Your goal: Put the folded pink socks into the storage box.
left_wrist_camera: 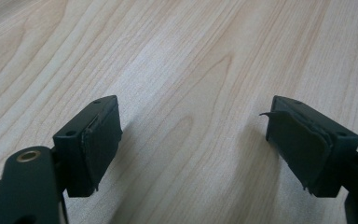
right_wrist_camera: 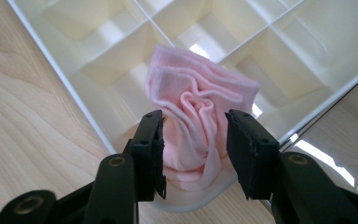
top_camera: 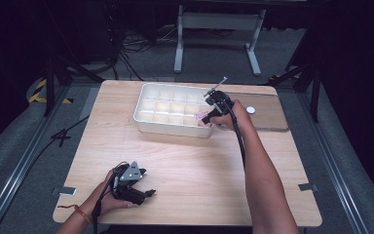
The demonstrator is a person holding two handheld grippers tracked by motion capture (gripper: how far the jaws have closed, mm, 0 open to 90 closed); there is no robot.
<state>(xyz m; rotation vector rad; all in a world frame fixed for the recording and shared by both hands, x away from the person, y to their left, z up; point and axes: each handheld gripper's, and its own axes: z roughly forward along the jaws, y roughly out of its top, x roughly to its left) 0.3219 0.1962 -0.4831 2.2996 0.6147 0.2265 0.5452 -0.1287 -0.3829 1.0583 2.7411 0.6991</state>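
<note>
nearest my lens are the two black jaws of the right hand-held gripper [right_wrist_camera: 193, 149], and between them sits the pink sock [right_wrist_camera: 198, 121], bunched into folds and standing in the corner compartment of the white divider tray [right_wrist_camera: 74, 88]. as i read it, the jaws are spread partway with the sock in the gap: the left pad lies against or just beside the cloth, the other stands a little clear of it, so i'd say the pinch is let go rather than held. from the high view the same gripper [top_camera: 209, 115] hovers at the tray's near right corner, with the sock [top_camera: 200, 116] a small pink patch just beside its tips.

my judgement on progress: the placing step looks done for this sock. it is inside a cell, though it pokes up above the dividers beyond the jaws instead of lying flat, so a press down may be wanted. every other compartment i can see past the gripper holds nothing, and i see no more socks on the surface [top_camera: 199, 165].

my left hand-held gripper [left_wrist_camera: 193, 140] lies low over bare wood at the near left of the surface, well apart from the tray, jaws spread wide with nothing between them. what is left, i think, is to draw the right gripper clear.
</note>
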